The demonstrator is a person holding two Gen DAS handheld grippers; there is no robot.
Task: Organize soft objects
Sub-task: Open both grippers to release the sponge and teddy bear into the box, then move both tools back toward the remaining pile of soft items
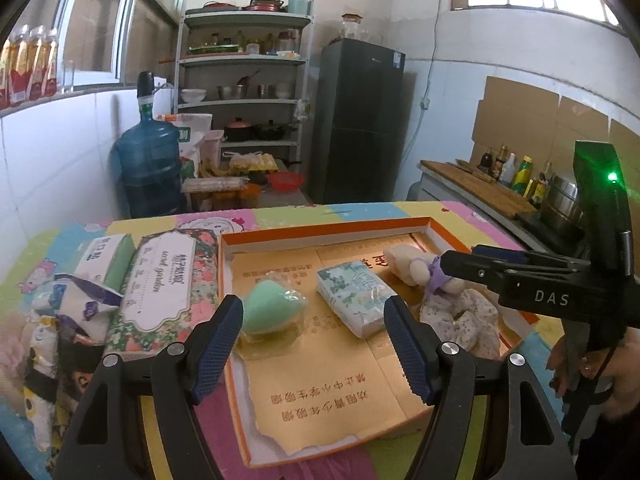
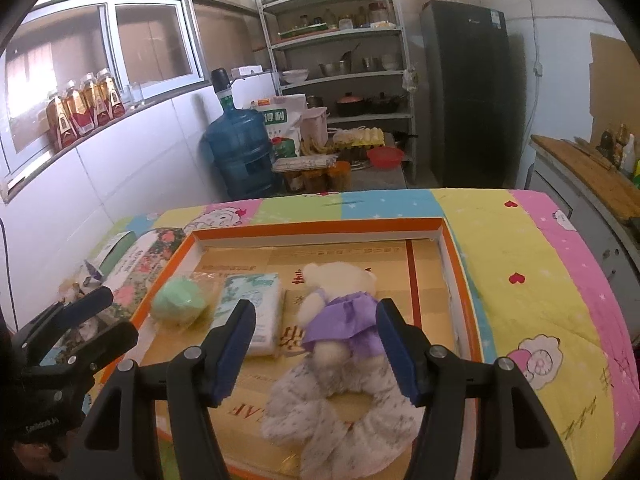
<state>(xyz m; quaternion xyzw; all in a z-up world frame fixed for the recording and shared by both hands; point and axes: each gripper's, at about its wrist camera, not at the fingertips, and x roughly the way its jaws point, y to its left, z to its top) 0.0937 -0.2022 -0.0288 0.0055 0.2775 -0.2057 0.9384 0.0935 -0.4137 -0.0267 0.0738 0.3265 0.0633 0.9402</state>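
Inside the orange-rimmed box point(image 2: 460, 276) sits a cream plush bear point(image 2: 340, 308), purple-dressed.

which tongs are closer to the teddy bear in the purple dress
Right. The right tongs hang open just over the teddy bear, which lies between its fingers; the left tongs sit open farther left, by the green sponge.

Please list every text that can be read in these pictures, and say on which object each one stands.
"DAS": right gripper body.
"secret garden": floral tissue pack, roughly; its Chinese title is blurred.
"得利": sack behind the water jug.
Inverted Chinese print on the tray lining: too distorted to quote.
Fridge sticker, bottle labels: too small.
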